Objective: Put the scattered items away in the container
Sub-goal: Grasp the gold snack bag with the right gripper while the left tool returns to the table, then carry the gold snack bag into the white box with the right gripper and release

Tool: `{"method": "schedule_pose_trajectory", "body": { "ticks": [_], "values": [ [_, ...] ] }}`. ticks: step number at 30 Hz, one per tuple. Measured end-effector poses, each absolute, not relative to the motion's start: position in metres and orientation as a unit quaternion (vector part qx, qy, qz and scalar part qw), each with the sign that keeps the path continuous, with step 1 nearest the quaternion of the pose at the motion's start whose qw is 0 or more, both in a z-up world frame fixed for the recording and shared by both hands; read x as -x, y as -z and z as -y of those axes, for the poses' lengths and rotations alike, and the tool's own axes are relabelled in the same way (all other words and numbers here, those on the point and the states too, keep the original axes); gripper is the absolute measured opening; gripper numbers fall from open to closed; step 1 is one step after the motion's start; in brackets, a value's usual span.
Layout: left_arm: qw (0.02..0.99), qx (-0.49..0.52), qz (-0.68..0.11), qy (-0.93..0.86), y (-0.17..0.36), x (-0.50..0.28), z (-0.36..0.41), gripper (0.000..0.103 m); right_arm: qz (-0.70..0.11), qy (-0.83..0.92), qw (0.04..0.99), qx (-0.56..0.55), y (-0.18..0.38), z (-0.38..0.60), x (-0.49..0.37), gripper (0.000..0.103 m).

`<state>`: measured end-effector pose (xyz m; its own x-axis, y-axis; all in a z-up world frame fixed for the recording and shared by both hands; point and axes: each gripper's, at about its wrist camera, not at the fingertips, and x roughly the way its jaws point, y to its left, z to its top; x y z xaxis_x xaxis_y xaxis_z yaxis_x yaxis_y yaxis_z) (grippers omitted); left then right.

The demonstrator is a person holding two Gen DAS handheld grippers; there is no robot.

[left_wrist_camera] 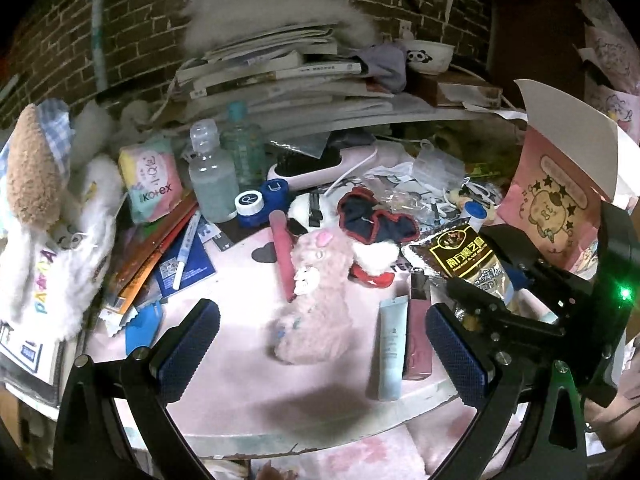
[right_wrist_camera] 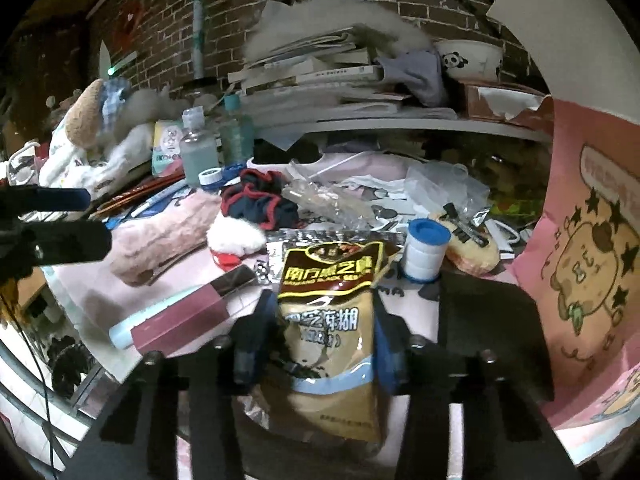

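My right gripper (right_wrist_camera: 326,332) is shut on a brown and tan snack pouch (right_wrist_camera: 332,312), its blue pads pressing both sides; the pouch also shows in the left wrist view (left_wrist_camera: 468,260). A pink paper bag (right_wrist_camera: 592,248) with a cartoon print stands open to the right, also in the left wrist view (left_wrist_camera: 560,200). My left gripper (left_wrist_camera: 320,340) is open above the pink table (left_wrist_camera: 240,380), in front of a pink plush toy (left_wrist_camera: 316,296). A pale blue tube (left_wrist_camera: 392,344) and a mauve box (left_wrist_camera: 418,336) lie between the toy and my right gripper.
A red tube (left_wrist_camera: 282,252), navy-red cloth (left_wrist_camera: 376,216), lens case (left_wrist_camera: 260,200), two bottles (left_wrist_camera: 212,176), a tissue pack (left_wrist_camera: 152,184) and pens (left_wrist_camera: 184,248) crowd the table. A blue-capped roll (right_wrist_camera: 424,252) stands by the pouch. Stacked books (left_wrist_camera: 280,76) sit on a shelf behind.
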<state>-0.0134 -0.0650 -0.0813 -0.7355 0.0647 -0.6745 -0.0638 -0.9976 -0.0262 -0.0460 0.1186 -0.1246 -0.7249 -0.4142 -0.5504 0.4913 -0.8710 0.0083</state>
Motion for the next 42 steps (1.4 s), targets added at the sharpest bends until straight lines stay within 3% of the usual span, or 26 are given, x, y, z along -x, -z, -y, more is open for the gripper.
{"method": "schedule_pose_trajectory", "body": {
  "ticks": [5, 16, 22, 30, 42],
  "values": [
    [0.033, 0.365, -0.001, -0.931, 0.082, 0.014, 0.064, 0.103, -0.077, 0.926, 0.243, -0.277, 0.121, -0.119, 0.042, 0.033],
    [0.025, 0.371, 0.007, -0.928, 0.087, 0.015, 0.069, 0.103, -0.089, 0.936, 0.247, -0.236, 0.095, -0.12, 0.025, 0.032],
    [0.018, 0.374, 0.019, -0.927, 0.088, 0.014, 0.076, 0.103, -0.109, 0.938, 0.274, -0.183, 0.054, -0.11, 0.01, 0.032],
    [0.028, 0.382, 0.085, -0.92, 0.089, 0.018, 0.089, 0.103, -0.059, 0.93, 0.334, -0.144, -0.025, -0.14, 0.005, 0.032],
    [0.052, 0.373, 0.071, -0.924, 0.077, 0.019, 0.071, 0.103, -0.071, 0.954, 0.24, -0.165, -0.084, -0.222, 0.031, 0.032]
  ]
}}
